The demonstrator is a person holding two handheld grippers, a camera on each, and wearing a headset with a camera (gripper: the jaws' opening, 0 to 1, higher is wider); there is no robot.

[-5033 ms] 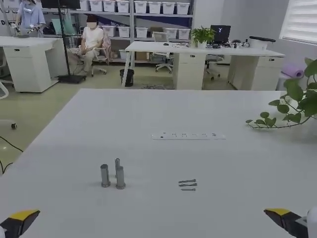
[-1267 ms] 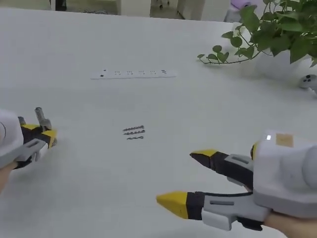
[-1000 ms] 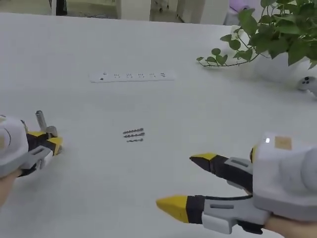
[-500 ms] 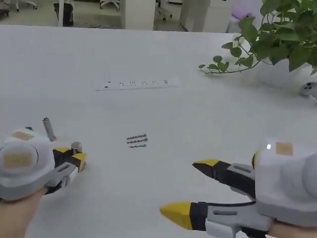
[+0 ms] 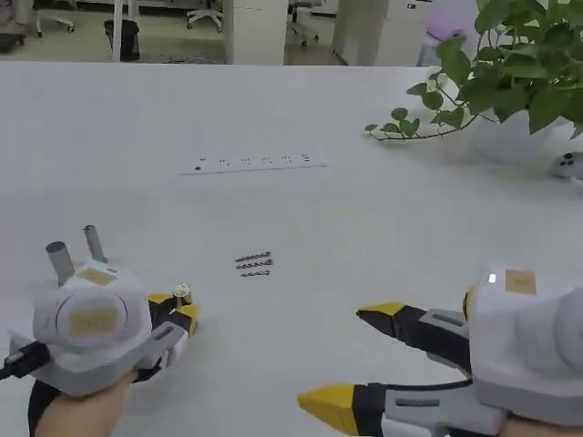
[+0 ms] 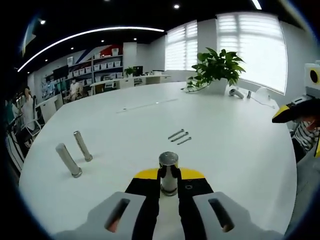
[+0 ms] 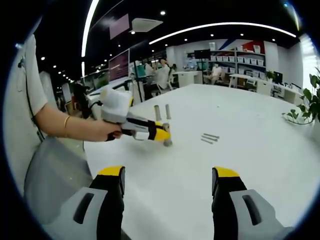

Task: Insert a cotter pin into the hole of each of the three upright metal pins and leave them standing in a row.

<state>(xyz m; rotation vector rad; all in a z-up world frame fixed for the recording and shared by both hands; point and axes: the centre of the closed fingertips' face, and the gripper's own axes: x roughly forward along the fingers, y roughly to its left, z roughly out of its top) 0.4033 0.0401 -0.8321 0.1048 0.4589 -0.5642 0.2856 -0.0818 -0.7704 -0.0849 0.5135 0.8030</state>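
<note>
Risk: metal pin (image 6: 169, 165) topples if released tilted | left tool (image 5: 175, 306) clamps it | right tool (image 7: 168, 173) spread wide, empty

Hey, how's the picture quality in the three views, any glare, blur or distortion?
Head view: even, soft light, faint shadows; the cotter pins look small and slightly soft. Left gripper view: fisheye bowing of the table, blinds overexposed, the held metal pin sharp. Right gripper view: ceiling light strips curve strongly.

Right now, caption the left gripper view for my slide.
Left hand-held gripper clamps one upright metal pin; two pins stand left, three cotter pins lie ahead.
</note>
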